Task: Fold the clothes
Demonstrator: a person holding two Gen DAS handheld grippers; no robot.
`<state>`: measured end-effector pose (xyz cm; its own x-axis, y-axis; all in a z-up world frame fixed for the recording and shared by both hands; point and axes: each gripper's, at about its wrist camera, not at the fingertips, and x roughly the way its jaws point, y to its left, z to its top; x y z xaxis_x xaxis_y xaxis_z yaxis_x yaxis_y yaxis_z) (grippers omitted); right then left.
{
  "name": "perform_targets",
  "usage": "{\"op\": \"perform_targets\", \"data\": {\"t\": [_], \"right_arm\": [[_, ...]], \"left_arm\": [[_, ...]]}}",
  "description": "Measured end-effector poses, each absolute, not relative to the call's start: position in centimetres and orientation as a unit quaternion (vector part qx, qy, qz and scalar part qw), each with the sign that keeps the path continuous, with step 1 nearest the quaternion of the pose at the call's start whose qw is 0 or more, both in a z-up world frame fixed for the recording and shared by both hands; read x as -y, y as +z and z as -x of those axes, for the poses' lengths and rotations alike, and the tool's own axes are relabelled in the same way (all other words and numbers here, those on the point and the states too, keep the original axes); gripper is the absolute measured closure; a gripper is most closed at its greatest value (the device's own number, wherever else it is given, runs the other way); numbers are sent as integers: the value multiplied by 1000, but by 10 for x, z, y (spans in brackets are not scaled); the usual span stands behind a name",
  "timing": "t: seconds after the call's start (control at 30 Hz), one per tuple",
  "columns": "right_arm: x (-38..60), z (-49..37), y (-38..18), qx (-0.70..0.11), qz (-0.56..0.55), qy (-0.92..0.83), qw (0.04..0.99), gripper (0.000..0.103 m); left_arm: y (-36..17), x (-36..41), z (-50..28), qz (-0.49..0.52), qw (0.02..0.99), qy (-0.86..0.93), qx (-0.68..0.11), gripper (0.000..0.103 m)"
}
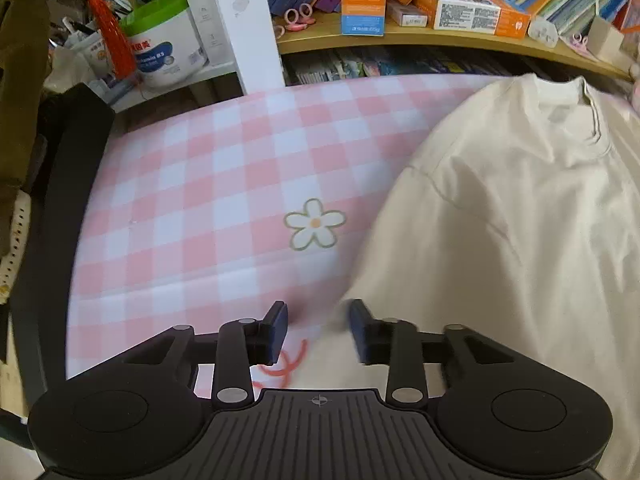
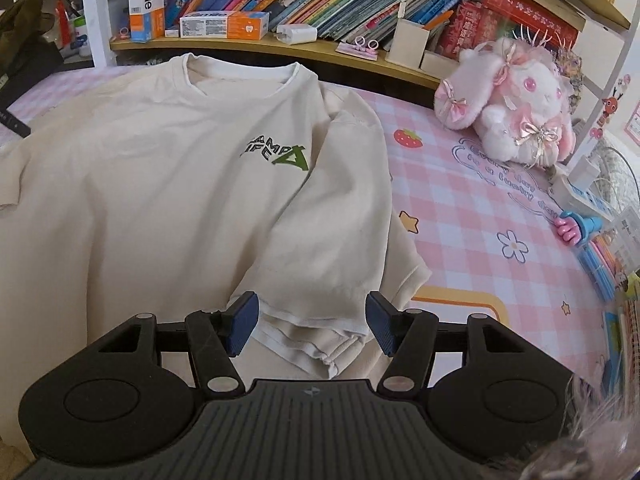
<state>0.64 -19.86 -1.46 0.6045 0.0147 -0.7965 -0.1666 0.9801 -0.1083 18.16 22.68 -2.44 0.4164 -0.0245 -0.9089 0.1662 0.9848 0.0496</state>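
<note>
Cream T-shirt [image 2: 168, 184] lies face-up on the pink checked surface [image 1: 208, 184], collar toward the bookshelf [image 2: 280, 46], right sleeve [image 2: 340, 280] folded in over the body. Right hand-held gripper [image 2: 311, 322] is spread, straddling the bunched sleeve hem; left hand-held gripper [image 1: 318, 330] is spread at the shirt's edge, blurred. Risks: pinching only the top hem layer so the fold slips, or snagging the cloth underneath.

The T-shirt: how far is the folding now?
Done: one sleeve of the T-shirt is folded in over the chest. In hand: nothing; the right gripper is open around the sleeve's hem, and the left gripper is open at the shirt's other edge. Left: the other side and the lengthwise folds.
</note>
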Motion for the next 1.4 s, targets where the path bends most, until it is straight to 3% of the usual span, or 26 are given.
{"op": "perform_targets", "data": {"t": [0.03,0.07,0.4,0.67,0.7,0.73,1.0,1.1,1.2,1.37,1.4], "right_arm": [[198,-6,-14,-442,87,50,891,46],[198,-5,-14,-442,87,48,891,46],[194,-10,-10,-434,82,43,896,46],[190,-17,-1,-428,114,71,894,46],[187,-18,-1,-431,122,81,890,46],[185,-19,-3,-436,127,86,887,46],[192,-32,-13,-455,73,115,880,49],[201,-40,-22,-463,39,122,877,50],[215,-46,-30,-474,-9,136,870,50],[233,-51,-36,-477,-45,165,862,68],[236,-51,-34,-474,-43,176,862,80]], "left_arm": [[-24,-223,-181,-65,838,-64,-538,101],[-24,-221,-182,-61,837,-66,-540,103],[10,-242,-213,-30,889,117,-443,103],[5,-258,-247,-60,884,167,-432,103],[3,-259,-246,-55,882,173,-434,101],[2,-259,-245,-49,881,181,-435,92],[38,-206,-161,17,922,147,-359,88],[40,-165,-109,54,925,82,-366,70],[31,-121,-62,62,915,44,-395,68],[15,-63,-9,45,905,49,-421,66],[13,-54,0,45,904,51,-423,63]]}}
